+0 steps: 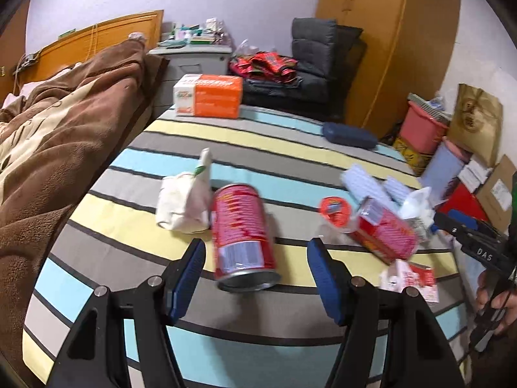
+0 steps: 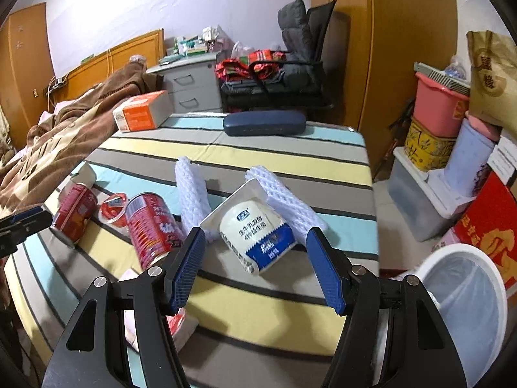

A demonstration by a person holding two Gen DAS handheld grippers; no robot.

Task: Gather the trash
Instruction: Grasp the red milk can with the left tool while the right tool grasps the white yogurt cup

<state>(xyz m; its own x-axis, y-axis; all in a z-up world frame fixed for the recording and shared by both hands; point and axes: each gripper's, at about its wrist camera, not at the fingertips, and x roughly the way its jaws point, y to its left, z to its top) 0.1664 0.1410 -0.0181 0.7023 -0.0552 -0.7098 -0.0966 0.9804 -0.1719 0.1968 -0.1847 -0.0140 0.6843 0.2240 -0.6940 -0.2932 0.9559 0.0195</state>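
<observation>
My left gripper [image 1: 257,266] has its fingers apart with nothing clamped; a red can [image 1: 240,236] lies on its side on the striped bench [image 1: 129,226] just ahead of them, its metal end towards me, the blue pads clear of it on both sides. Touching the can's far left side is a crumpled white paper bag [image 1: 184,203]. To the right lie a red lid [image 1: 336,211], a second red can [image 1: 384,232] on its side and a torn red-and-white wrapper [image 1: 413,279].

My right gripper [image 2: 257,266] also has its fingers apart and empty. Just beyond them a white yogurt pouch [image 2: 258,236] with a blue end rests in a white tray [image 2: 239,194], flanked by two pieces of white foam netting [image 2: 192,190]. Left of that is the nearer red can, then the lid, then the other can beside the tip of my left gripper. A white bin [image 2: 465,291] with a clear liner stands off the bench's right edge, near my right gripper.

At the far end of the bench sit an orange box [image 1: 208,95] and a dark blue case [image 2: 263,123], well apart from the trash.
</observation>
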